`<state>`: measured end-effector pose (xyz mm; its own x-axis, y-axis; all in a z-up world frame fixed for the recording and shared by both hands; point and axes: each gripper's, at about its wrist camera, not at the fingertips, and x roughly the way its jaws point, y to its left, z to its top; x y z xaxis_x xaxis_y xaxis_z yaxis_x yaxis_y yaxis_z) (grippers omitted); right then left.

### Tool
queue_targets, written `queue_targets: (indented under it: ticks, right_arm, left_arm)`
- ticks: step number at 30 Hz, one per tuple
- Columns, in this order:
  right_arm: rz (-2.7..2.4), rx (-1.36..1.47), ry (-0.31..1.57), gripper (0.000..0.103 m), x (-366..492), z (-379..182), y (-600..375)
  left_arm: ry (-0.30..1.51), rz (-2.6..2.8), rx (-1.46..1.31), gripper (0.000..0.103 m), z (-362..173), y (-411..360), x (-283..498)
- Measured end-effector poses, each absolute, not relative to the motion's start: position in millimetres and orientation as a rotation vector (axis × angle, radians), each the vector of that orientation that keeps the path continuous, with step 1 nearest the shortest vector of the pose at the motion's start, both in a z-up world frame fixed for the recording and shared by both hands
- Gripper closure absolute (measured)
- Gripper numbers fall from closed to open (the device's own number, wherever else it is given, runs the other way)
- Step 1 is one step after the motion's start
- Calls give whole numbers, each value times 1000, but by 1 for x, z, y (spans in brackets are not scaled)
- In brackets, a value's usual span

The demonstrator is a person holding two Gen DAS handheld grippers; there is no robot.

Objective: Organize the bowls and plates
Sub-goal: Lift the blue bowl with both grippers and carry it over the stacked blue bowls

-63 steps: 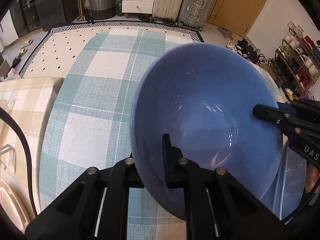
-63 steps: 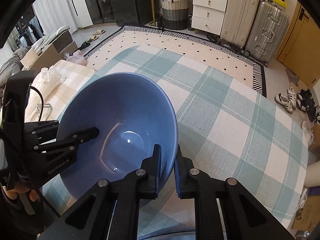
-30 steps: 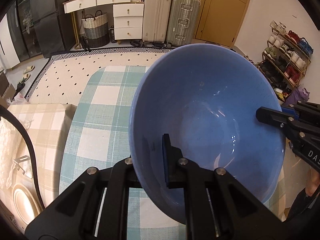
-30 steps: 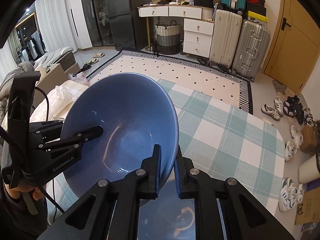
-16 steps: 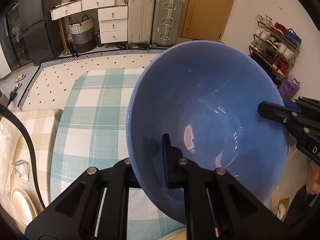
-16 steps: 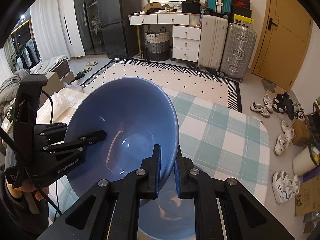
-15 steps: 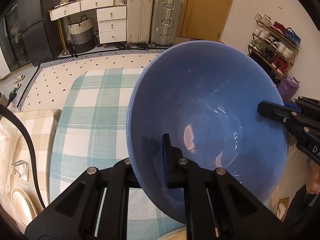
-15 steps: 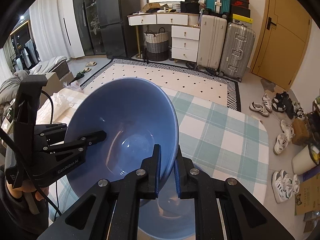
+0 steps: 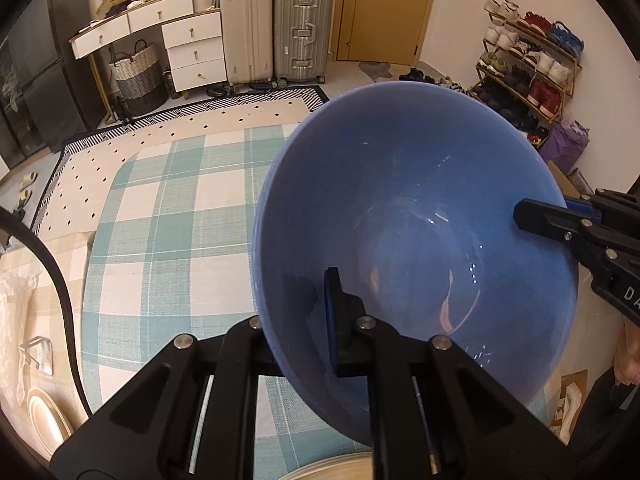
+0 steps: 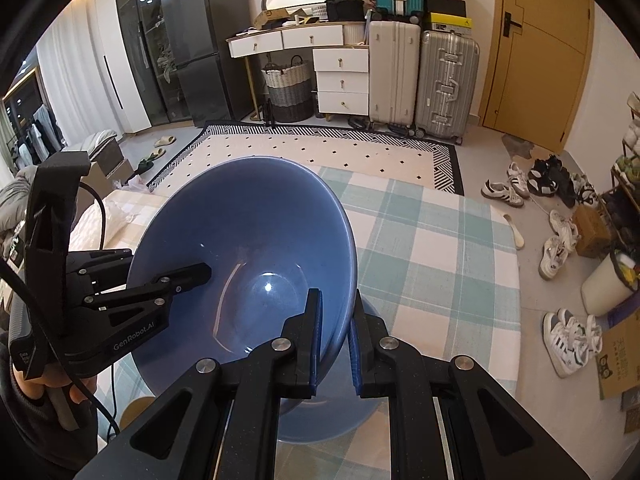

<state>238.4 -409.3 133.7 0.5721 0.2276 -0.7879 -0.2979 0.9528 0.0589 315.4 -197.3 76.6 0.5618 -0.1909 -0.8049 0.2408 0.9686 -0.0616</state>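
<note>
A large blue bowl is held in the air above the checked tablecloth by both grippers. My left gripper is shut on its near-left rim, one finger inside and one outside. My right gripper is shut on the opposite rim; it shows at the right of the left wrist view. In the right wrist view the bowl hangs over a second blue dish on the table. A cream plate edge shows below the bowl.
Cream plates lie at the lower left on a beige checked cloth. Beyond the table are a patterned rug, suitcases, a drawer unit and a shoe rack. Shoes lie on the floor to the right.
Both grippers have lifted the blue bowl higher above the table and drawn it back toward me. More of the room and the dish underneath now show. The grip on both rims is unchanged.
</note>
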Motion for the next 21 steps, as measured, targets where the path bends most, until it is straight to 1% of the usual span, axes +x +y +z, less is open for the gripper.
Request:
queue_targets:
  ticks: [15, 21]
  right_arm:
    - [277, -21, 984, 91, 241, 92, -441]
    - [280, -14, 1005, 91, 244, 78, -447]
  left_arm:
    - [1010, -285, 131, 94, 35, -255, 298]
    - [1035, -291, 141, 93, 14, -244, 306]
